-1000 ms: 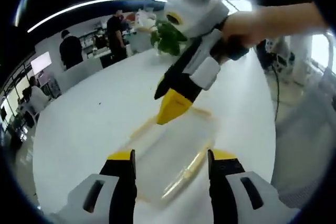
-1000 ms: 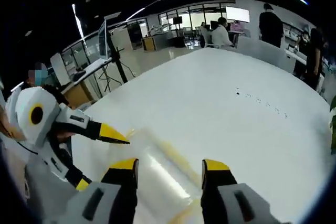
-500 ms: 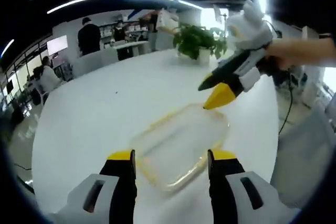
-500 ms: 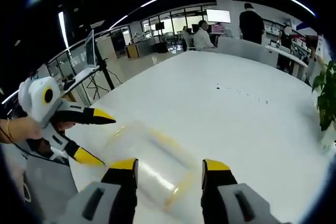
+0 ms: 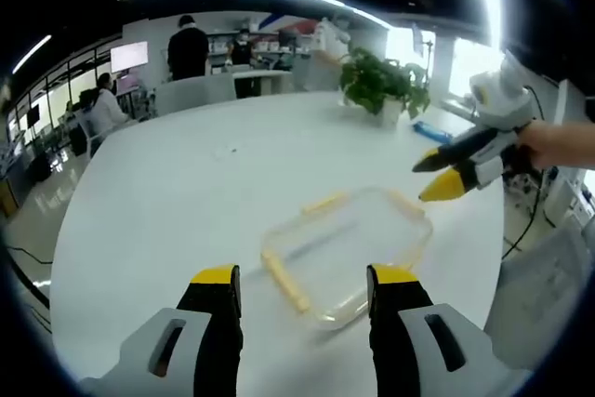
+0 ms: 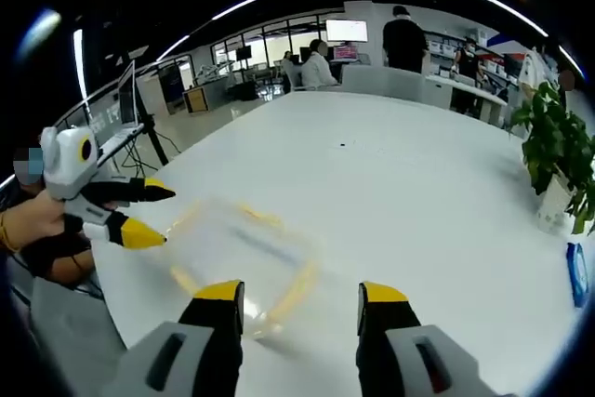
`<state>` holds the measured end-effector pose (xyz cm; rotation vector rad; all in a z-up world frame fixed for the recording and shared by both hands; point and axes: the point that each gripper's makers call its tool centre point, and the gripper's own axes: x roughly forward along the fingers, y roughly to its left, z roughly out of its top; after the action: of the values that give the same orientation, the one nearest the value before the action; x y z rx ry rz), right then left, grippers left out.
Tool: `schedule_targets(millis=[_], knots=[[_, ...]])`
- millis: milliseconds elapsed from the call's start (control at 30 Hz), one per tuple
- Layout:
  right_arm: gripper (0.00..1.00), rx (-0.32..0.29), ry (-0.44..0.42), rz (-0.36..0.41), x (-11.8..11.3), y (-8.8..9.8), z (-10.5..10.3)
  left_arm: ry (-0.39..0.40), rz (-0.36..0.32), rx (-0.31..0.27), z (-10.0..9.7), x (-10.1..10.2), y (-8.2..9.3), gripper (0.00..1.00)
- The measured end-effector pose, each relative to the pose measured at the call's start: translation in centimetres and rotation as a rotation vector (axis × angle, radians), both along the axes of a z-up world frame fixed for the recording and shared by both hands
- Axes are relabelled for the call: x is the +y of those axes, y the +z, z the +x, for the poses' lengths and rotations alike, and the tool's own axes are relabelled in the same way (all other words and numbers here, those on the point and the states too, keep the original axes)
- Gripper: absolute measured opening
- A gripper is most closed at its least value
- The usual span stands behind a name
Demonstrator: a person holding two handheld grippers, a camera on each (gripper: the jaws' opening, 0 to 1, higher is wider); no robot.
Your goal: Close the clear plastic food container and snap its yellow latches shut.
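A clear plastic food container (image 5: 351,246) with yellow latches (image 5: 286,282) lies flat on the white table (image 5: 186,202), just ahead of my left gripper (image 5: 303,278), which is open and holds nothing. My right gripper (image 5: 431,176) hovers open at the container's far right corner, apart from it. In the right gripper view the container (image 6: 234,246) lies ahead and left of my open right gripper (image 6: 300,292). The left gripper (image 6: 154,216), held by a hand, stands open just left of the container. The blur hides whether the latches are snapped.
A potted plant (image 5: 383,88) stands at the table's far side, with a small blue object (image 5: 431,130) beside it; both show at the right in the right gripper view, plant (image 6: 556,151) and blue object (image 6: 576,272). People stand and sit at desks behind the table.
Both grippers have drawn back from the container. The right gripper, which hung low over it a second ago, now sits off to its side. The container lies untouched.
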<state>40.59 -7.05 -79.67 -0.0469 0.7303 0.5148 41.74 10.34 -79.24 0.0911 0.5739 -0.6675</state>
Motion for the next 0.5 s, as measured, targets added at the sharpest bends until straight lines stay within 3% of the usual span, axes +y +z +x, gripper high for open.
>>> schedule_targets(millis=[500], knots=[[0.44,0.051,-0.032,0.056,0.5,-1.9,-1.4,0.01,-0.028,0.049,-0.3,-0.2,-1.1,0.5]])
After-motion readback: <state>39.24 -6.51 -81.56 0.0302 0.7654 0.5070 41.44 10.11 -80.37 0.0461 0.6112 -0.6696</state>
